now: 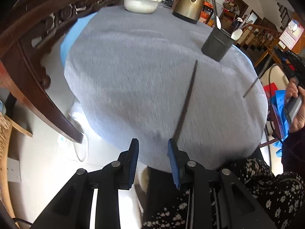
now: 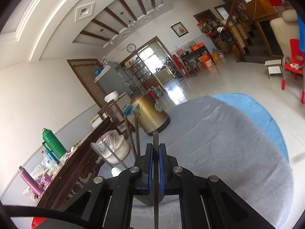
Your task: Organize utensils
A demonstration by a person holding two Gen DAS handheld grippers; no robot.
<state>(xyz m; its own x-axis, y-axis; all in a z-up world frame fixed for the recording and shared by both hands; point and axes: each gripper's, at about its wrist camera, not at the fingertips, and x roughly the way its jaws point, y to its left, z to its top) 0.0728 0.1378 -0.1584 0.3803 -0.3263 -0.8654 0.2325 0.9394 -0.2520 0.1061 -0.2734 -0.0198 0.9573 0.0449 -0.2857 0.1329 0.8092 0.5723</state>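
A dark chopstick (image 1: pixel 187 99) lies on the grey tablecloth (image 1: pixel 133 76), running from near my left gripper toward the dark utensil holder (image 1: pixel 217 43) at the far right, which holds a spoon and other utensils. My left gripper (image 1: pixel 152 152) is open and empty at the table's near edge, its right pad close to the chopstick's end. My right gripper (image 2: pixel 156 152) is shut on a thin grey chopstick (image 2: pixel 156 139), held above the table; this chopstick also shows in the left wrist view (image 1: pixel 257 78), off to the right. Utensil handles (image 2: pixel 133 133) stand just left of the right gripper.
A gold kettle (image 1: pixel 190 3) and a white bowl (image 1: pixel 141 3) covered in plastic stand at the table's far edge. A carved wooden chair (image 1: pixel 38 47) is at the left. A blue cloth (image 2: pixel 257 110) shows under the grey one.
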